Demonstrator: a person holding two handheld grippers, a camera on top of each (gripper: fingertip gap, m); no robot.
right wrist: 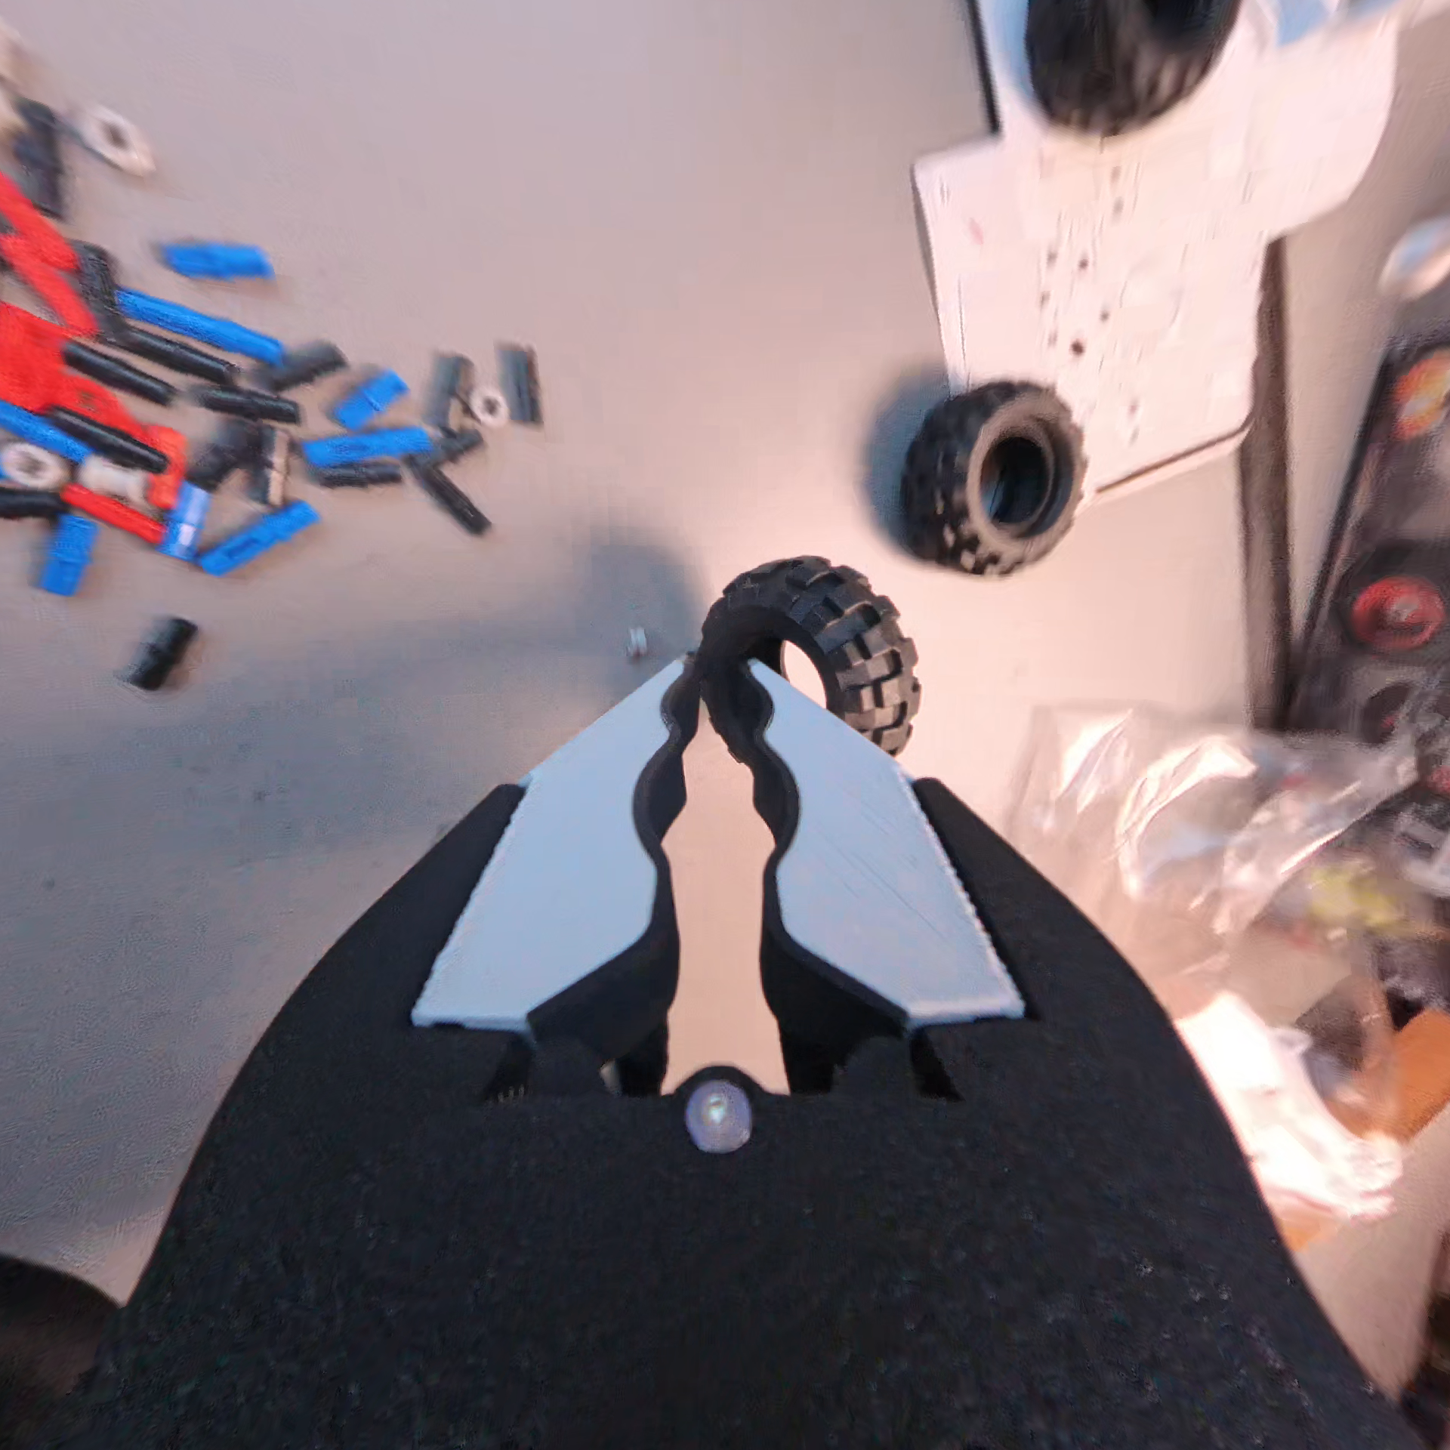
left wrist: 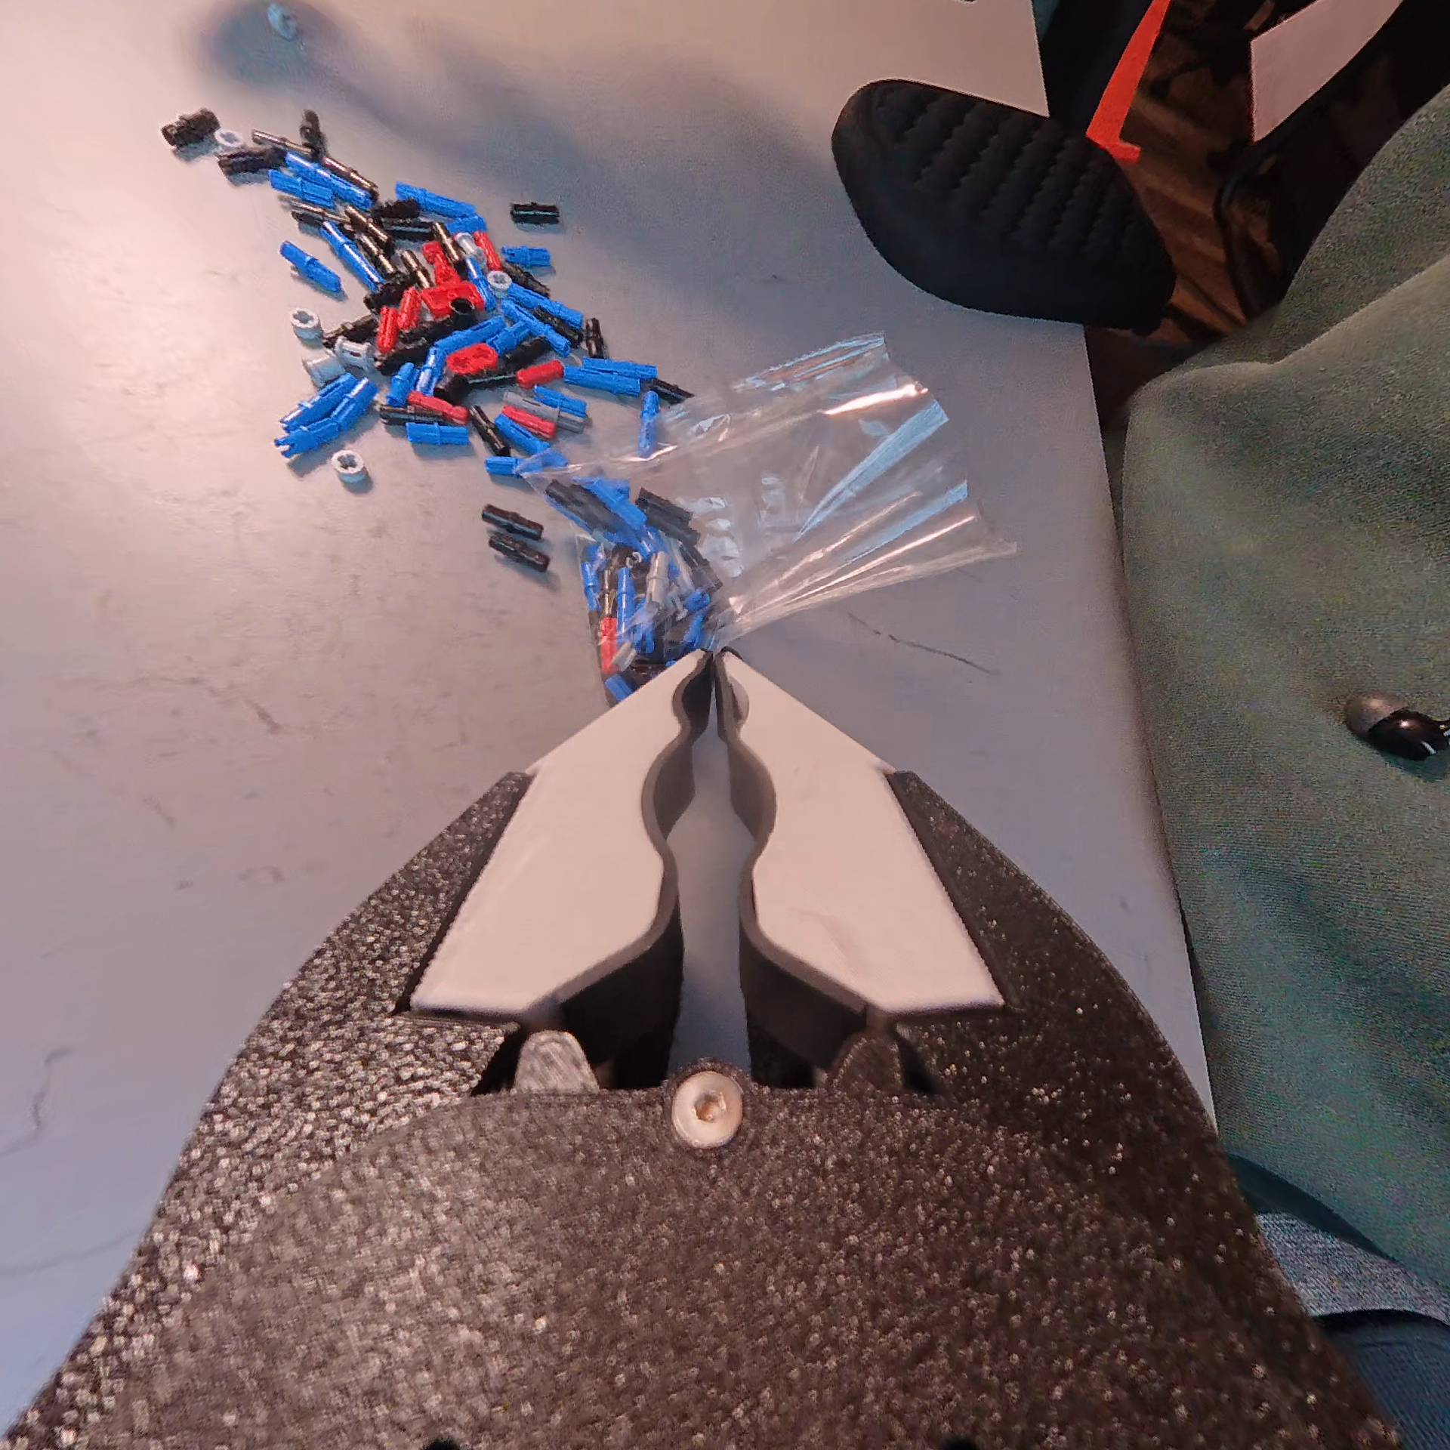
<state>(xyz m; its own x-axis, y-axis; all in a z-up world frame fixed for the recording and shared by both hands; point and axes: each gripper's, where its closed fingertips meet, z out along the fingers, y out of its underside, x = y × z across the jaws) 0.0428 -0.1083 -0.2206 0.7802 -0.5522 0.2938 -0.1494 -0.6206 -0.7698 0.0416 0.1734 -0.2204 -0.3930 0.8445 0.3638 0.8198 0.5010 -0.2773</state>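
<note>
In the left wrist view my left gripper [left wrist: 712, 663] is shut on a corner of a clear plastic bag [left wrist: 792, 502]. The bag lies on the grey table [left wrist: 196, 667] with blue, black and red pins still inside near the pinched corner. A pile of loose small pins [left wrist: 424, 314] has spilled from its open end to the upper left. In the right wrist view my right gripper [right wrist: 718, 671] is shut on the rim of a small black rubber tyre [right wrist: 832, 651] and holds it above the table. A second black tyre [right wrist: 992, 479] lies beyond it.
A black chair armrest [left wrist: 996, 204] and a green garment [left wrist: 1295, 667] lie at the table's right edge. In the right wrist view a white paper sheet [right wrist: 1098, 275] carries a third tyre [right wrist: 1130, 55]. Crumpled clear bags [right wrist: 1224, 847] lie at right, loose pins [right wrist: 196, 424] at left. Spacing between my two grippers at the tips: around 30 centimetres.
</note>
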